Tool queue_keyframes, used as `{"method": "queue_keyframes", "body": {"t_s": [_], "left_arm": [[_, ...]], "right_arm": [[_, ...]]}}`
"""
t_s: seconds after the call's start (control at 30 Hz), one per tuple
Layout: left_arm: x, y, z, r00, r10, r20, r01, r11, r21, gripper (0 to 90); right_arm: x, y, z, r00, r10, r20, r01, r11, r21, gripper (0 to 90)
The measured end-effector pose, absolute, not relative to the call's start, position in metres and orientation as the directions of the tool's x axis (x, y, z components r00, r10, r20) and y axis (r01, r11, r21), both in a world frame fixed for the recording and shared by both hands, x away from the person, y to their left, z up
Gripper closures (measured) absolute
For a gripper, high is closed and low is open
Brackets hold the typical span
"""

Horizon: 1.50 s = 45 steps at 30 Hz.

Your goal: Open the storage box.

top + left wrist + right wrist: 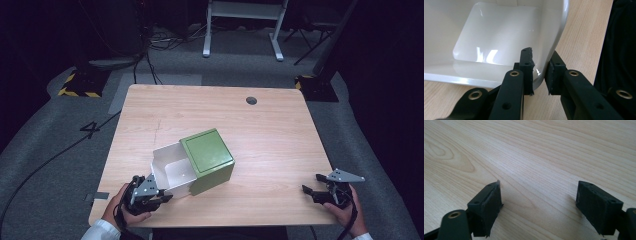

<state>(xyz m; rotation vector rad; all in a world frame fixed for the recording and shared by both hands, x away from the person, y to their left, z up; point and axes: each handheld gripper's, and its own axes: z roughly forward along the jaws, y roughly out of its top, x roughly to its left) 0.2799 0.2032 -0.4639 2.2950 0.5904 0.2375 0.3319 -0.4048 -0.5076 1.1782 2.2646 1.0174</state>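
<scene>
Your left tongs were shut tight on the white drawer; one jaw sat inside its wall and the other outside, at the rounded corner nearest you, and both pads pressed on that thin wall; the drawer stuck partway out of the green box, and its white inside looked bare; the box sat near the middle of the wooden counter, a bit toward your left side; your right tongs were well apart from the box, near the right front edge of the counter; their jaws stood wide open with nothing between them, only bare wood showing in the gap; your right hand held them low over the counter.
</scene>
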Motion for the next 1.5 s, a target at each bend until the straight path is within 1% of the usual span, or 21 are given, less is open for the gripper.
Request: {"method": "queue_keyframes", "body": {"t_s": [0.33,0.6,0.67,0.77,0.9,1.0,1.1,1.13,1.3,1.33,1.4,1.5], "left_arm": [[0.275,0.211,-0.466,0.863,0.506,-0.011,0.371,-0.617,0.694,73.5],[0.267,0.213,-0.468,0.863,0.506,-0.013,0.37,-0.614,0.697,70.7],[0.267,0.213,-0.468,0.86,0.509,-0.014,0.373,-0.611,0.699,64.2],[0.267,0.212,-0.467,0.853,0.523,0.001,0.373,-0.611,0.698,47.8],[0.266,0.214,-0.461,0.842,0.54,0.008,0.362,-0.576,0.733,30.4],[0.263,0.218,-0.45,0.826,0.563,0.03,0.342,-0.542,0.768,20.8],[0.261,0.221,-0.445,0.821,0.569,0.04,0.332,-0.535,0.777,18.8],[0.258,0.223,-0.439,0.817,0.573,0.061,0.317,-0.535,0.783,18.8],[0.256,0.229,-0.432,0.802,0.591,0.086,0.306,-0.53,0.791,18.9],[0.255,0.232,-0.428,0.784,0.612,0.107,0.3,-0.524,0.797,19.2],[0.255,0.235,-0.425,0.77,0.625,0.124,0.298,-0.526,0.797,19.3],[0.253,0.24,-0.421,0.758,0.638,0.134,0.29,-0.514,0.807,19.5]], "right_arm": [[0.332,-0.405,-0.508,-0.57,0.822,-0.01,0.538,0.382,0.751,20.7],[0.332,-0.405,-0.508,-0.57,0.822,-0.01,0.538,0.382,0.751,20.7],[0.332,-0.405,-0.508,-0.57,0.822,-0.01,0.538,0.383,0.751,20.7],[0.332,-0.405,-0.508,-0.57,0.821,-0.011,0.538,0.383,0.751,20.7],[0.332,-0.405,-0.508,-0.57,0.821,-0.011,0.538,0.383,0.751,20.7],[0.332,-0.405,-0.508,-0.57,0.821,-0.011,0.537,0.383,0.751,20.7],[0.332,-0.405,-0.508,-0.57,0.822,-0.011,0.537,0.383,0.751,20.7],[0.332,-0.405,-0.508,-0.57,0.822,-0.011,0.538,0.383,0.751,20.7],[0.332,-0.405,-0.508,-0.57,0.822,-0.01,0.538,0.383,0.751,20.7],[0.332,-0.405,-0.508,-0.57,0.821,-0.011,0.537,0.383,0.751,20.7],[0.332,-0.405,-0.508,-0.57,0.821,-0.011,0.537,0.383,0.751,20.8],[0.332,-0.405,-0.508,-0.57,0.822,-0.011,0.538,0.383,0.751,20.7]]}}
